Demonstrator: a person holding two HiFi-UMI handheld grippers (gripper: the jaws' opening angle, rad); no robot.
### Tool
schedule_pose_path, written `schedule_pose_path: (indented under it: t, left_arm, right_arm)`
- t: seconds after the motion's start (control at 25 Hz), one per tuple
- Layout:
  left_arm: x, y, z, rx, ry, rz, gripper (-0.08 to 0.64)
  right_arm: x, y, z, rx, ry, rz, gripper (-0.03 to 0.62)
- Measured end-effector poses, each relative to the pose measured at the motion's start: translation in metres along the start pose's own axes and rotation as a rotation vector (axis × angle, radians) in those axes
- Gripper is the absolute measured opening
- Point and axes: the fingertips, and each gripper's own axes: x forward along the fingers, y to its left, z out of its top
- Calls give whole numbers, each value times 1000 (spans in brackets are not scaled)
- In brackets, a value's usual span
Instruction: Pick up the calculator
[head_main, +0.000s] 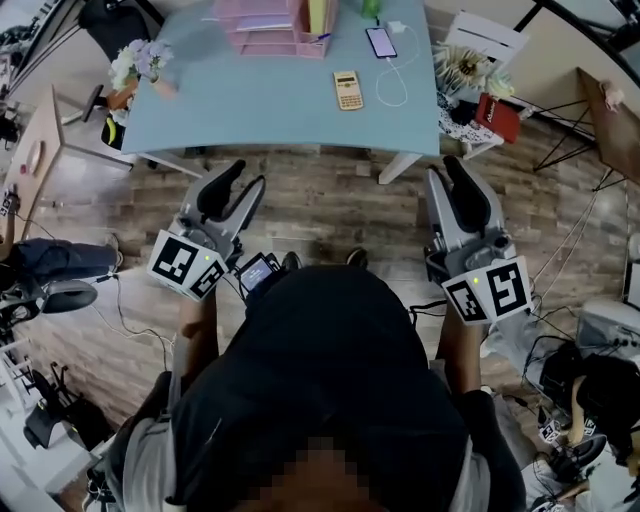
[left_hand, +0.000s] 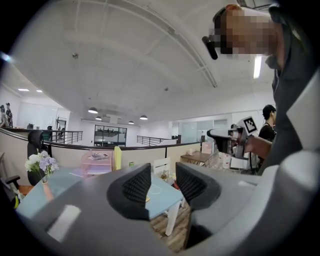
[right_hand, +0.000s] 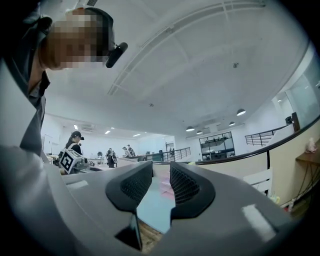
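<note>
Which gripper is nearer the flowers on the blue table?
Left. The left gripper is off the table's near edge, toward the end with the flowers; the right gripper is off the opposite end.

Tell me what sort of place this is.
Probably an open-plan office: a light blue desk carrying a calculator and pink letter trays, low partition walls, and an office chair.

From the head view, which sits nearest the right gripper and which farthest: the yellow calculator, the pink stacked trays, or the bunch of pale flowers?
1. Yellow calculator, on the light blue table, up and left of the right gripper.
2. Pink stacked trays, at the table's far edge, further left.
3. Bunch of pale flowers, at the table's left corner.
</note>
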Motion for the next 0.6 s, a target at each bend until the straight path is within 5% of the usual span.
schedule_pose_path:
  t: [0.6]
  left_arm:
    - [56, -44, 2, 6, 40, 34, 204]
  right_arm:
    - [-24, -79, -12, 51, 9, 18, 92]
